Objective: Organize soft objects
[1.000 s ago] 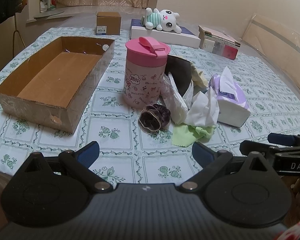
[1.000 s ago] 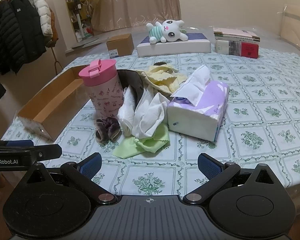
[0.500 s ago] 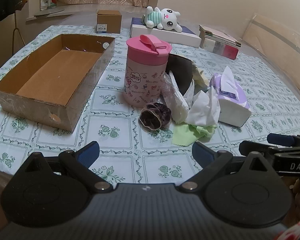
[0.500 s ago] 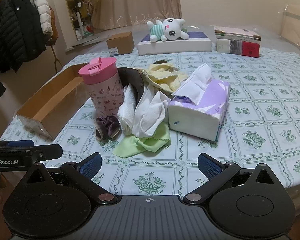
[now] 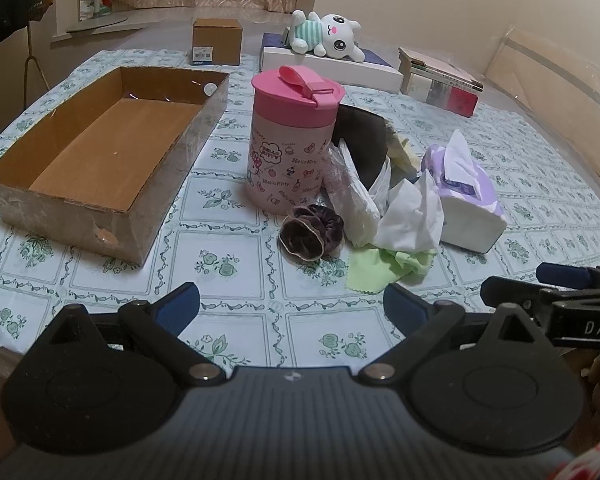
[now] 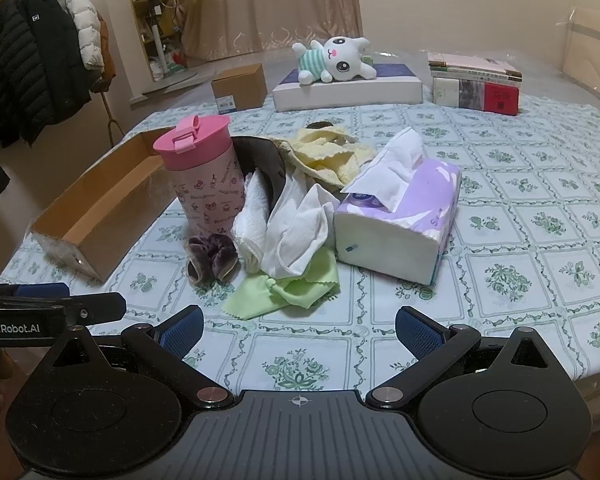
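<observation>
both claws wide over tablecloth

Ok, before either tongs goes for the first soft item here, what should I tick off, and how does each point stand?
1. Left tongs open and holding nothing: ok.
2. Right tongs open and holding nothing: ok.
3. Cardboard box has room to take items: ok, only bare floor shows inside.
4. Purple scrunchie free to lift: ok, it lies on the tablecloth in front of the pink cup, nothing on top.
5. Green cloth free to lift: not ok, the white tissues lie over its far part.
6. Yellow towel reachable: cannot tell, it lies behind the pile, partly hidden.
</observation>
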The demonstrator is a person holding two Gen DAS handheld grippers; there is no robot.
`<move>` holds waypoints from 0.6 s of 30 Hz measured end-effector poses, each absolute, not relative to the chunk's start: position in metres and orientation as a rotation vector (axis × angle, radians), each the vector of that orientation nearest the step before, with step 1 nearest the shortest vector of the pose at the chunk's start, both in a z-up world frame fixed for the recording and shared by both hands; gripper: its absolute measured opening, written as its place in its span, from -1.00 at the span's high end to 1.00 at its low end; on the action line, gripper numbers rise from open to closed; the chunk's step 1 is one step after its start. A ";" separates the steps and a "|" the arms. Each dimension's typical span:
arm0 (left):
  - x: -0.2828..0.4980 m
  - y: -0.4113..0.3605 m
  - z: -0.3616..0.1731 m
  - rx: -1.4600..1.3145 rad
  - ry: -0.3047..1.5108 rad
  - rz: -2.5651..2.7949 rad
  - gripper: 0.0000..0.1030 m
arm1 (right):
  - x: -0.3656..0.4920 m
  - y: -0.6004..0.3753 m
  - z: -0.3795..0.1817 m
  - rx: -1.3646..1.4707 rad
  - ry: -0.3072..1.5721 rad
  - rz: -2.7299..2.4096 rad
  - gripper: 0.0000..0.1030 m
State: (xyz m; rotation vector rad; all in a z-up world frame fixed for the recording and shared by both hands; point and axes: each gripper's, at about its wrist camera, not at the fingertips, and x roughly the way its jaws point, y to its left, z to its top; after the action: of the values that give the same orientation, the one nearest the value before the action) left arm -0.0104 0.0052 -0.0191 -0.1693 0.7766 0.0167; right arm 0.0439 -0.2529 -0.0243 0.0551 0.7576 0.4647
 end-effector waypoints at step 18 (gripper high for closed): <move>0.049 0.000 -0.052 -0.128 0.750 -0.029 -0.62 | 0.086 -0.246 -0.042 0.063 0.736 0.470 -0.19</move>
State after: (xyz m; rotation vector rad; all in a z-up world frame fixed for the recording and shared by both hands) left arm 0.0494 -0.0001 -0.0523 -0.1275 0.7495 -0.0289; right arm 0.0863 -0.2455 -0.0419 0.0626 0.7364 0.4696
